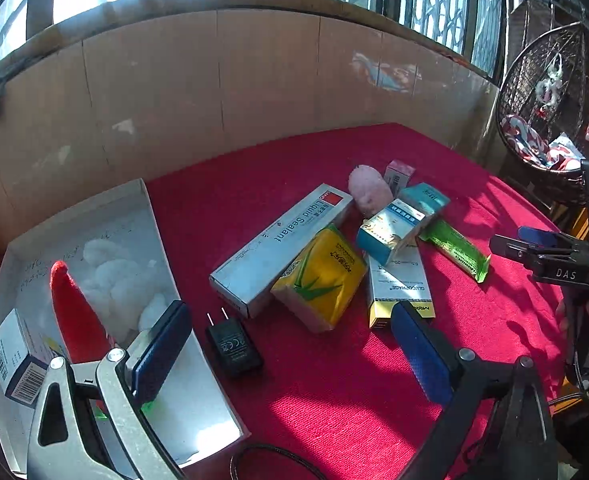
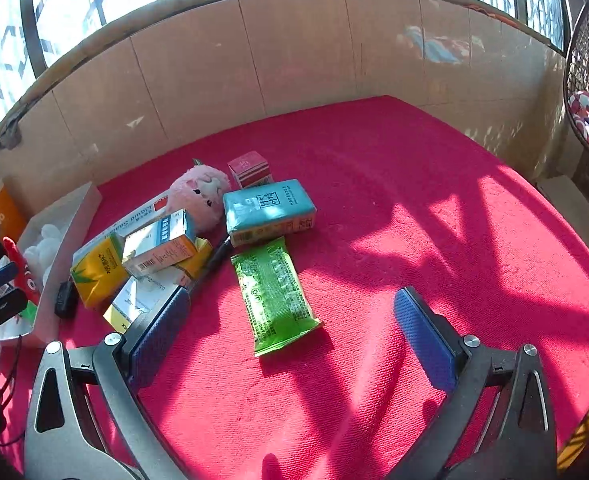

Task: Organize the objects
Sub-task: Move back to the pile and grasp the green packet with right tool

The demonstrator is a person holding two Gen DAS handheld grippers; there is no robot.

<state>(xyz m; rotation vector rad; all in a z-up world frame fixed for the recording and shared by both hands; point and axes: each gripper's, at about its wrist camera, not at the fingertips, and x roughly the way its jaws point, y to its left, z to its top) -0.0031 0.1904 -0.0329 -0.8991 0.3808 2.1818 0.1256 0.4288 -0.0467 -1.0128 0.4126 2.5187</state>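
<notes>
the left wrist view looks from low over the near left part of the red cloth, facing the cardboard wall, with the white box close at its left. the right wrist view sits further right, facing the same wall from a little higher. both share the pile of packets: the green packet, yellow pack and pink toy.

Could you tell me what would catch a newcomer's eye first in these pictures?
The bright red tablecloth dominates, with a jumble of cartons and packets at its left: a pink plush toy, a teal packet and a green packet stand out. Both tongs, left and right, hang open, empty.
</notes>
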